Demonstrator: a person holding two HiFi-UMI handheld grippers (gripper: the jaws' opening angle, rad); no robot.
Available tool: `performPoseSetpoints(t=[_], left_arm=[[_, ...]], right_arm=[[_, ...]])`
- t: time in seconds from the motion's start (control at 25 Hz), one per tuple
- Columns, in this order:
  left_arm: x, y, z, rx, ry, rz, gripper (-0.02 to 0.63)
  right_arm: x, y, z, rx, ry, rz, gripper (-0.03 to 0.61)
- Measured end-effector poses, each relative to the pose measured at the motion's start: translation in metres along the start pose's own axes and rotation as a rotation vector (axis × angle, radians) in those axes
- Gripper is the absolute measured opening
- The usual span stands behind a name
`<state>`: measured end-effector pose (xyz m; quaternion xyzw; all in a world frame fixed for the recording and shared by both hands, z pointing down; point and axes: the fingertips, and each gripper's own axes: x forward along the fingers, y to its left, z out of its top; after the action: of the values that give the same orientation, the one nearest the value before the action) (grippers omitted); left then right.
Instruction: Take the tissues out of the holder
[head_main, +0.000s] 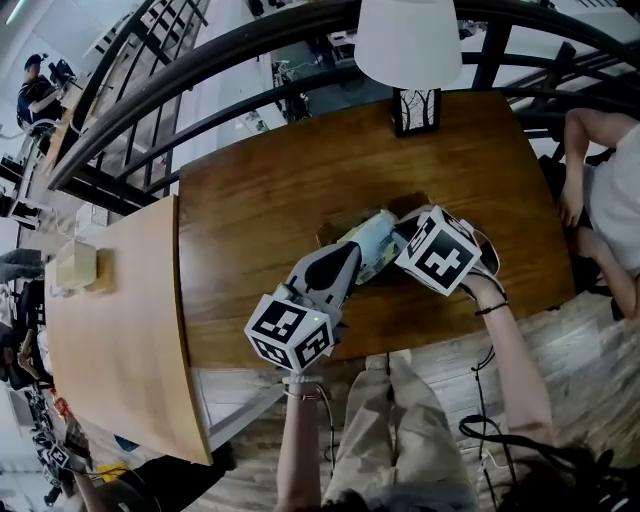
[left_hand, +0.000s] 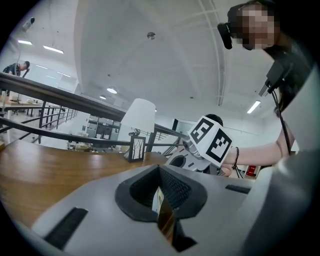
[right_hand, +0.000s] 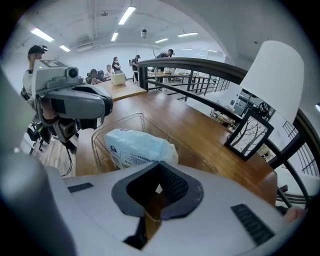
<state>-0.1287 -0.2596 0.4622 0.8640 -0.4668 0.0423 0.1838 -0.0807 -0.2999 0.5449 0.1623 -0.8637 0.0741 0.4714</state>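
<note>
The pale blue plastic-wrapped tissue pack (right_hand: 137, 145) stands in the clear plastic holder (right_hand: 131, 116) on the brown wooden surface (head_main: 270, 200), its top above the rim. The left tool (left_hand: 160, 192) is pressed together on a thin pale sliver, seemingly an edge of the pack's wrapper. The right tool (right_hand: 157, 187) is also pressed together, low against the holder's near side. No view shows anything pinched in it.

With so thin a bite, the slick wrapper could slide free or tear as the pack is pulled. If the pack drags on the walls, the light holder may lift or skid with it unless it is properly pinned.
</note>
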Motion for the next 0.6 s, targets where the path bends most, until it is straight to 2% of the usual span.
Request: performPoseSetpoints(t=[0.6], left_arm=[[-0.025,-0.012,0.023,0.013,-0.020,-0.003,0.008]], right_arm=[[-0.057,0.003,0.030,0.104,-0.201,-0.070,0.011]])
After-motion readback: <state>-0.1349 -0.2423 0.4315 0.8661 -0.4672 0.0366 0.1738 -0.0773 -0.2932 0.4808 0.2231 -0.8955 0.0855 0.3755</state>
